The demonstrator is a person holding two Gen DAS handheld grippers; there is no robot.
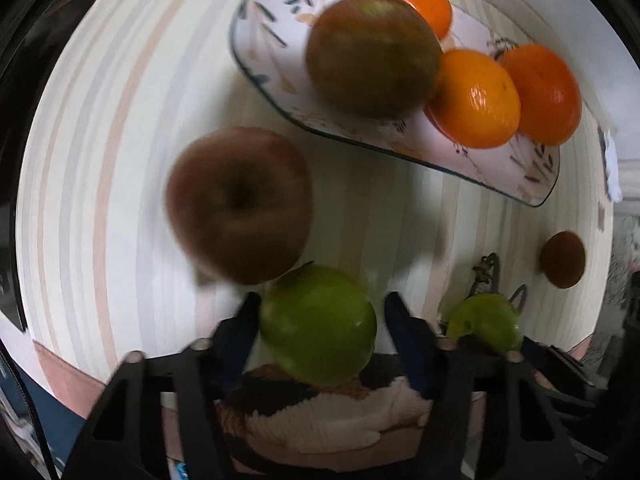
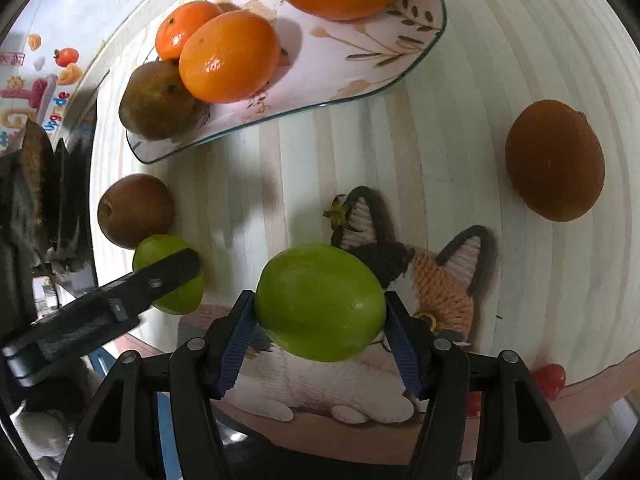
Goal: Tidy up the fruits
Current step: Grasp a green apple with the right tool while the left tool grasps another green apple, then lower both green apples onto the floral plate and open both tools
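Note:
My left gripper (image 1: 320,312) is shut on a green fruit (image 1: 318,326), held above the striped table; it also shows in the right wrist view (image 2: 168,276). My right gripper (image 2: 320,312) is shut on a second green fruit (image 2: 320,302), which shows in the left wrist view (image 1: 484,322). A patterned plate (image 1: 276,20) holds three oranges (image 1: 474,98) and a brown-green fruit (image 1: 372,54). A brown fruit (image 1: 240,204) lies on the table just ahead of my left gripper. Another brown fruit (image 2: 554,160) lies to the right.
A knitted cat mat (image 2: 432,280) lies at the table's near edge under both grippers. The striped tablecloth (image 1: 100,140) covers the round table. Small red things (image 2: 550,378) sit beyond the near edge at right. Dark clutter (image 2: 36,200) stands at the left.

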